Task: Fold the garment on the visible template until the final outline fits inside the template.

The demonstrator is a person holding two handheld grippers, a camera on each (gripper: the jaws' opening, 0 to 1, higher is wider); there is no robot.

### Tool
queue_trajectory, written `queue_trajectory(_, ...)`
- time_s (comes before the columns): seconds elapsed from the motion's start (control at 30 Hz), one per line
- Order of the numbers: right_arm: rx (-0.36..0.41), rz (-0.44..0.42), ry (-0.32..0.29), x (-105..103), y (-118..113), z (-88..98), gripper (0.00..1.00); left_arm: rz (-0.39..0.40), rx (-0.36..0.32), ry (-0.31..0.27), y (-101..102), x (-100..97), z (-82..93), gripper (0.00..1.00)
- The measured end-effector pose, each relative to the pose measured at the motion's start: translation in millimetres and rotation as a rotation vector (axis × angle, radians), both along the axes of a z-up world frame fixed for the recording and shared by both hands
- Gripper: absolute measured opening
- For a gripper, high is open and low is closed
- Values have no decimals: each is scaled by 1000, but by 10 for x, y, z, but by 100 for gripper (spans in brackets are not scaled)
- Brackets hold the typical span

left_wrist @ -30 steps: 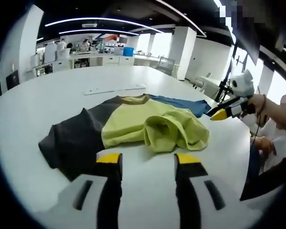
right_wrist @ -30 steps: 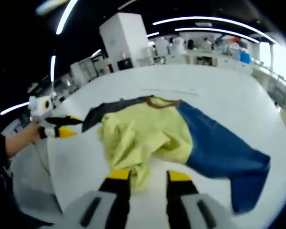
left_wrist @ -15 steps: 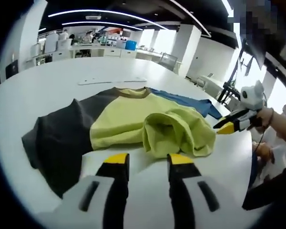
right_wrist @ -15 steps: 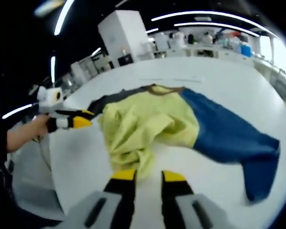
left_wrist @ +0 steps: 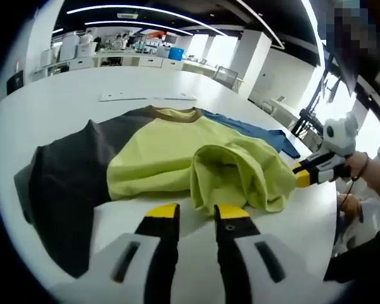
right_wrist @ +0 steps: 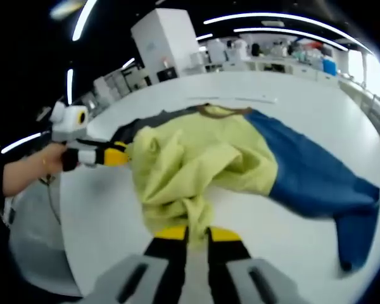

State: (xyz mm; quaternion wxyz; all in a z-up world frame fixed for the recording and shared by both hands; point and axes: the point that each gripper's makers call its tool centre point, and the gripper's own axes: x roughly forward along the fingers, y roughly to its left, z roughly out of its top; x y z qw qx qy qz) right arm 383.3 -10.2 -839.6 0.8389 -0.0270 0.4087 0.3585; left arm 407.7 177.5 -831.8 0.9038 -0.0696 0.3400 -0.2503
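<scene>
We see the garment [left_wrist: 177, 158] lying rumpled on the white bench [left_wrist: 57, 107], straight ahead of both pairs of jaws. It has a yellow-green body, a dark grey sleeve [left_wrist: 57, 177] and a blue sleeve [right_wrist: 310, 171], with a brownish collar [left_wrist: 174, 114] at its far side.

In the left gripper view, our left gripper [left_wrist: 193, 212] hangs low over the bench with its yellow-tipped jaws a little apart and nothing between them; the bunched yellow hem lies just beyond their tips. The grey sleeve spreads off to the left of these jaws. Beyond them, past the collar, a pale flat strip [left_wrist: 145, 97] lies on the bench; we cannot tell what it is.

In the right gripper view, our right gripper [right_wrist: 196, 233] has its jaws drawn close together around a gathered fold of the yellow cloth, which rises from between their tips. The blue sleeve stretches away to the right of these jaws, flat on the bench.
</scene>
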Motion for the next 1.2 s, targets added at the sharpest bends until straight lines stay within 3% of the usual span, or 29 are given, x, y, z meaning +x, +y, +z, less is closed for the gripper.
queue_trajectory(0.17,-19,12,-11,-25,-19,20,1,-12,4,-17,-19,-6,17,6)
queue_trajectory(0.43,-42,0,-19,-64,-132,66,0,-35,11,-74,35,-90,213,2)
queue_trajectory(0.77,-68,-36,-31,-216,-357,179,0,-41,40,-101,268,-427,402,1)
queue_trajectory(1.03,-68,-92,-29,-348,-461,236,0,-35,47,-95,352,-669,437,1)
queue_trajectory(1.2,-74,-149,7,-395,-544,185,0,-37,60,-70,350,-866,400,1)
